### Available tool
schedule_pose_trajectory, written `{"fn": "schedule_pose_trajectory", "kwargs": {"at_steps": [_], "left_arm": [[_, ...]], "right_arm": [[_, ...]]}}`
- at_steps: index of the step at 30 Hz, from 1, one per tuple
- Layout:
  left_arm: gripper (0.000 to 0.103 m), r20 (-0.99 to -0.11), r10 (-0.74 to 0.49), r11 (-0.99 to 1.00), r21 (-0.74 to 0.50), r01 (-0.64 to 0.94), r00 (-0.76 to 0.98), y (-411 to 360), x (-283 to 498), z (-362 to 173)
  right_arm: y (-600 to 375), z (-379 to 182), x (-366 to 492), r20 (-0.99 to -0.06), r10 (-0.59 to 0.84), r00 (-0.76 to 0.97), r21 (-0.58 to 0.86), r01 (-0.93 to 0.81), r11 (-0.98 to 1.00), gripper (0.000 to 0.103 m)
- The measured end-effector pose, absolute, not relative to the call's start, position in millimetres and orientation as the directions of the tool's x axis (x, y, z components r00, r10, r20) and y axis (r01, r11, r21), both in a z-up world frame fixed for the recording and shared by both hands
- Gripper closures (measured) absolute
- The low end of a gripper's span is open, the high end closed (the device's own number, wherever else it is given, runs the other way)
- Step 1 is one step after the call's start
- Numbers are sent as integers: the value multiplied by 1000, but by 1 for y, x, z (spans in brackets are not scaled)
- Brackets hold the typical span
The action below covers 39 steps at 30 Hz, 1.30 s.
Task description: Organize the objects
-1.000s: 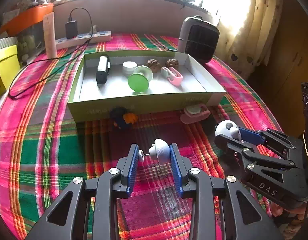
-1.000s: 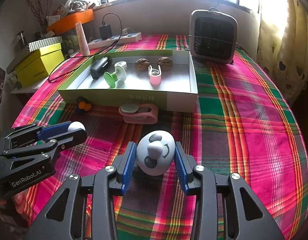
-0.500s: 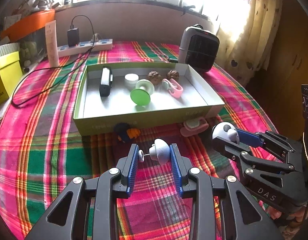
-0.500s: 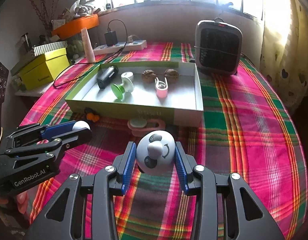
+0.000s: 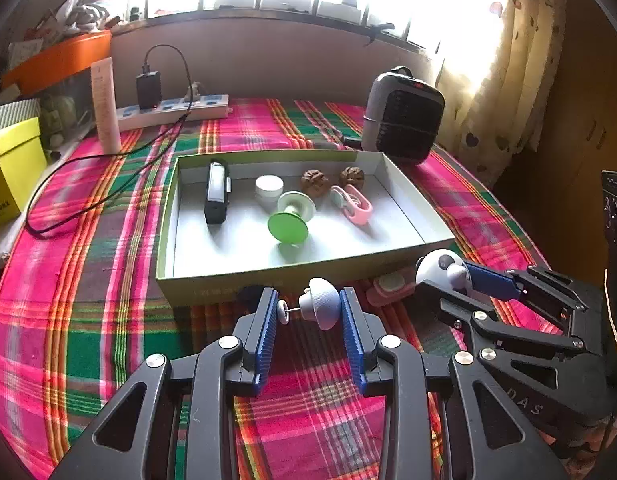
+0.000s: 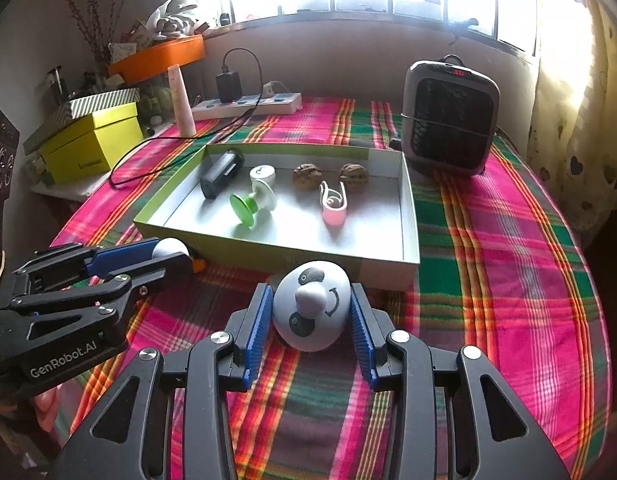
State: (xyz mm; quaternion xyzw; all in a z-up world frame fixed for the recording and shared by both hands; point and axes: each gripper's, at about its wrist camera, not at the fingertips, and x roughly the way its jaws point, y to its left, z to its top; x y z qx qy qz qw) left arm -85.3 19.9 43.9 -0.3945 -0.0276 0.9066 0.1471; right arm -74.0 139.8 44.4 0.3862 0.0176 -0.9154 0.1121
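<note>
Gripping a small white knob point(image 5: 319, 307) between its pads, the left gripper point(image 5: 310, 316) hangs just before the tray's point(image 5: 166, 216) near wall. Beside it to the right, the right gripper point(image 6: 311, 316) clamps a panda ball point(image 6: 311, 306) above the plaid tablecloth point(image 6: 508, 280), near the tray's front right corner.

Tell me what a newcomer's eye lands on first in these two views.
The panda-face ball gripped in the right gripper, low in the middle of the right wrist view, just in front of the green tray. Next, the small white knob piece clamped in the left gripper. Behind both, the bright pink and green plaid cloth covers the table.
</note>
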Motion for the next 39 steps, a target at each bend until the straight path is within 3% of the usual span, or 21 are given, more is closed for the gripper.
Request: {"fn": "schedule_pose_trajectory", "kwargs": {"at_steps": [18,39], "left_arm": [[73,-686,264,-964,-176,-197,-678,4,-121,52],[73,-724,217,-976,-150,-157,-655,-4,-170,32]], "right_arm": [[136,51,-110,-695,-227,-682,74,246,-966,63],[116,32,-161,-745,-212,-632,11,307,-952,63]]}}
